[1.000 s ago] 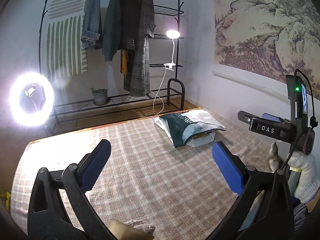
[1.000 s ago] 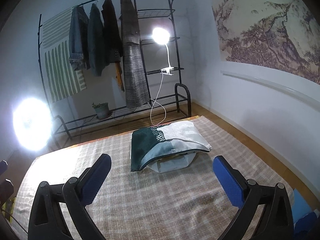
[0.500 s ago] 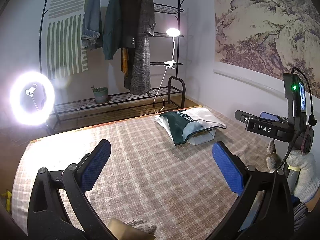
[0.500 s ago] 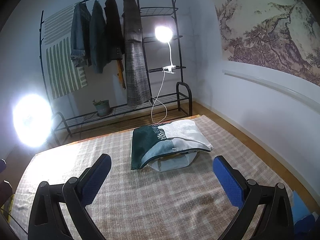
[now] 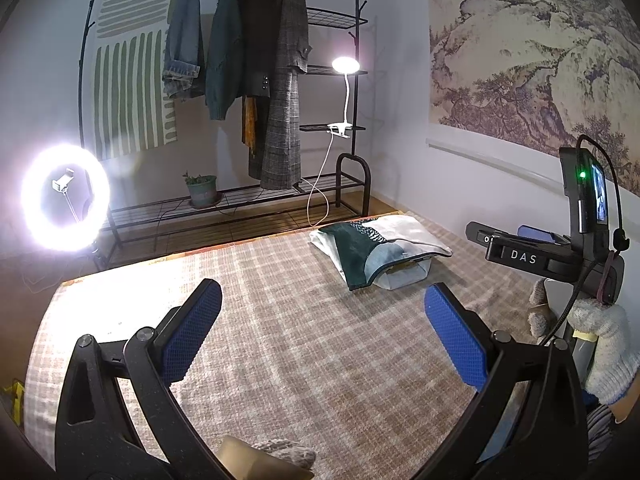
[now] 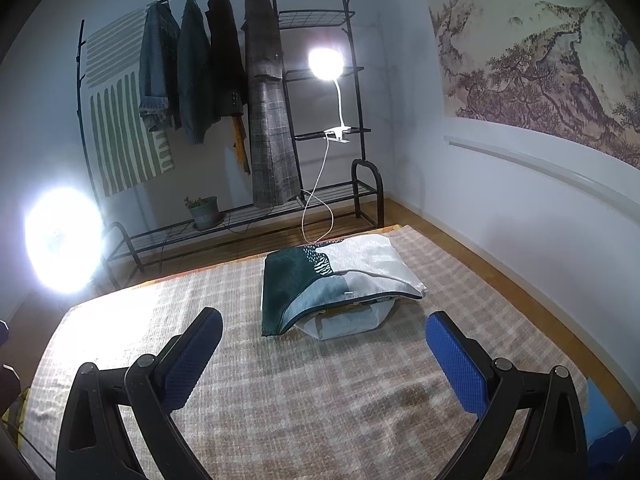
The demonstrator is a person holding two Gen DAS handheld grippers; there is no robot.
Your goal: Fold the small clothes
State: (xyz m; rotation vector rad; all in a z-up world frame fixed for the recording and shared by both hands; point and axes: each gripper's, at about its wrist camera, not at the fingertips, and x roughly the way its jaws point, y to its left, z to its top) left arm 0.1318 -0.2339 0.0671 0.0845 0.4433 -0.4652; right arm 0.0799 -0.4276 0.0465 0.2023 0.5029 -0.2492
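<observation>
Your left gripper (image 5: 322, 316) and right gripper (image 6: 324, 350) both hang released, holding nothing, above the checked mat (image 6: 320, 400). The folded clothes (image 6: 336, 280) sit stacked at its far right side, long axis running left-right.

**Left tongs wide over checked mat**

Left tongs (image 5: 322, 318) gape, blue pads (image 5: 192, 336) holding nothing. Folded clothes pile (image 5: 378, 252) near the mat's (image 5: 300, 344) far right corner. Right tongs (image 5: 532, 250) beside the right edge, gloved hand (image 5: 604, 344) gripping.
</observation>
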